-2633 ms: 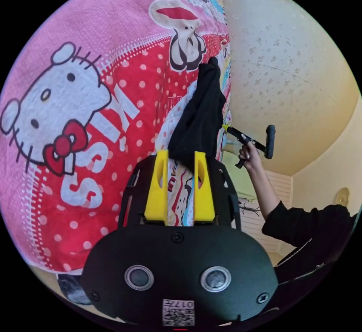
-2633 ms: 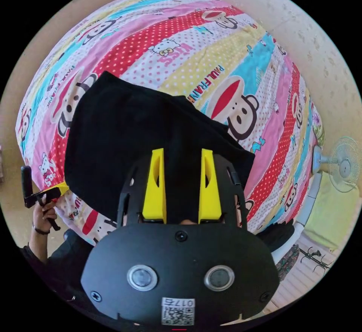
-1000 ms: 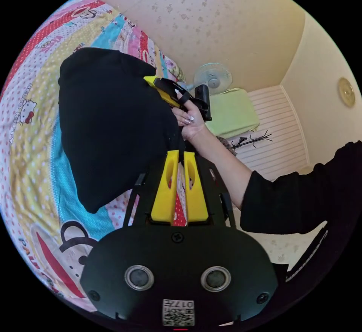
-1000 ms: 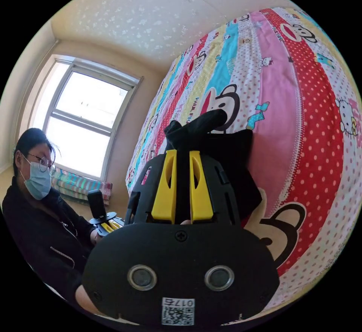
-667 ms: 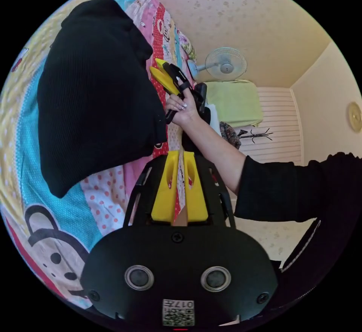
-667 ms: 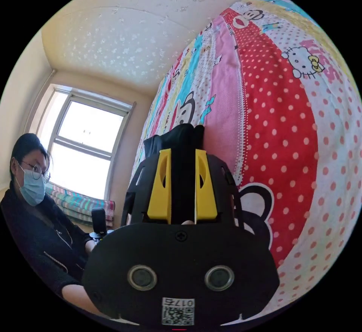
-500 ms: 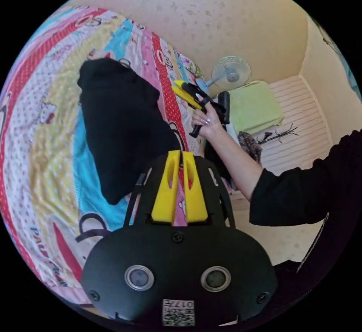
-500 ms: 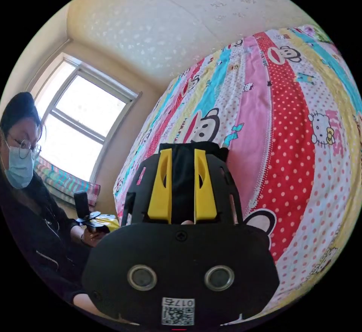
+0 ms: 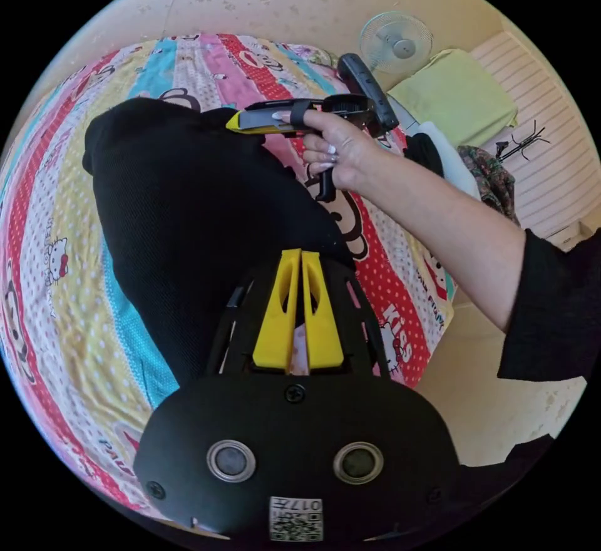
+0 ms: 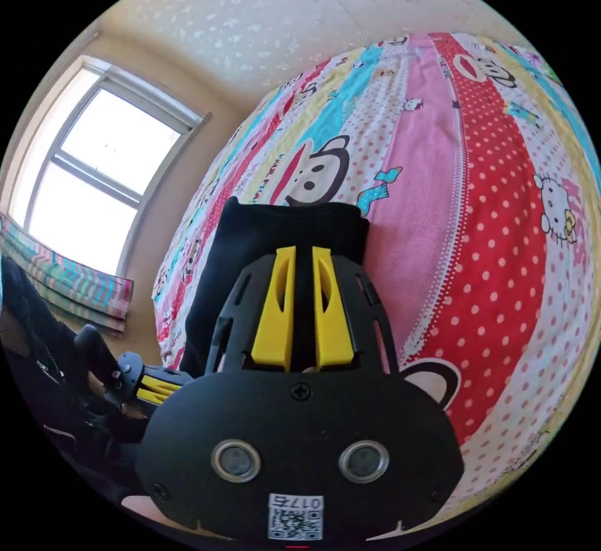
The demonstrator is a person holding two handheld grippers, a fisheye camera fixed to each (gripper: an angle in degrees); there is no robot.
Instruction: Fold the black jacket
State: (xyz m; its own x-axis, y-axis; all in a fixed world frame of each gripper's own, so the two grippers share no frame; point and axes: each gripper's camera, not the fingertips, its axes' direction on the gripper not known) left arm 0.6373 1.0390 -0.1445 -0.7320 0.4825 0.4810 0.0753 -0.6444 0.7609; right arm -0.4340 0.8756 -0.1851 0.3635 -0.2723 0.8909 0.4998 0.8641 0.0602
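The black jacket point(image 9: 188, 200) lies as a compact dark bundle on the cartoon-print bedspread point(image 9: 56, 275), near the bed's edge. The left claw point(image 9: 300, 257) has its yellow jaws nearly together at the bundle's near corner; whether cloth is pinched between them I cannot tell. The right claw point(image 10: 303, 257) has its jaws drawn close with black cloth between them, and it looks clenched on the jacket's edge. In the left gripper view the right claw's tips sit at the bundle's far edge, held by a hand point(image 9: 338, 150). The risk, as I judge it, is that a pull with either claw would drag the top layers askew and undo the fold, since the fabric is soft and the bundle is loose. Count: one jacket, two claws, one fan point(image 9: 395, 42), one window point(image 10: 94, 169), one green cloth point(image 9: 454, 94)
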